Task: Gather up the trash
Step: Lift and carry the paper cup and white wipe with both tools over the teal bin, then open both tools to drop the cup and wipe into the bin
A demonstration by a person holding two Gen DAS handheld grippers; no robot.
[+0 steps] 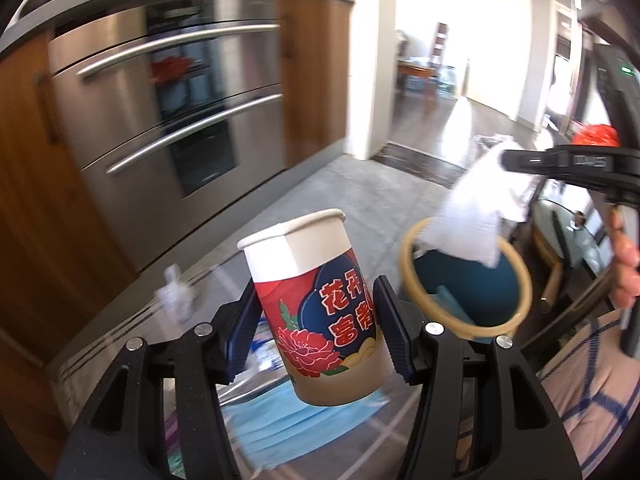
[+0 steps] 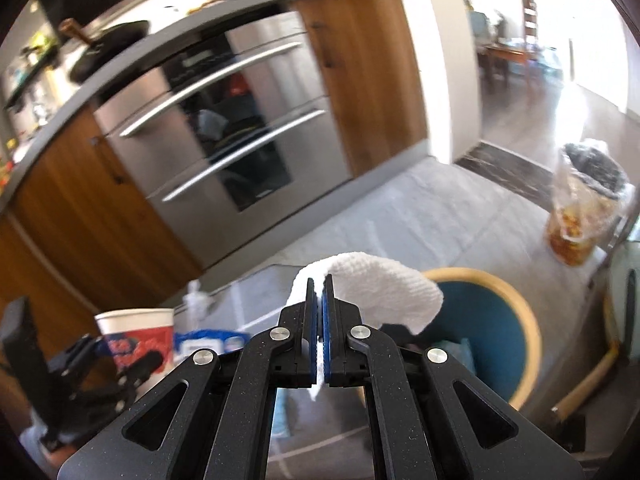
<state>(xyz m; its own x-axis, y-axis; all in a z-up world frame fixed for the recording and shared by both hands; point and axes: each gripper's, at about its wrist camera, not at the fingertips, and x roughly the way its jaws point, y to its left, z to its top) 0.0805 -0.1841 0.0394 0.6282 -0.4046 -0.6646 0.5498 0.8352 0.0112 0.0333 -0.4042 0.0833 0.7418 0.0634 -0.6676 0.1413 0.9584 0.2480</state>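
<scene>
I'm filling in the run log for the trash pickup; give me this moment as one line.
left gripper: shut on paper cup | right gripper: shut on white paper towel | both lifted | bin: not yet reached

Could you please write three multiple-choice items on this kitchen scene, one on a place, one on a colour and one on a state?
1. Where does the teal stool with the pale wooden rim stand relative to the paper cup in the left wrist view?
A. To its right
B. To its left
C. On the counter

2. What colour is the crumpled tissue?
A. Blue
B. White
C. Red

3. What is the state of the right claw?
A. Wide open and empty
B. Shut on the tissue
C. Shut on the cup

Answers:
1 A: the stool shows right of the paper cup, which sits between the pads of the left claw.
2 B: the tissue is plain white in both views.
3 B: the right claw has its pads pressed together with the tissue bulging out between them.
</scene>
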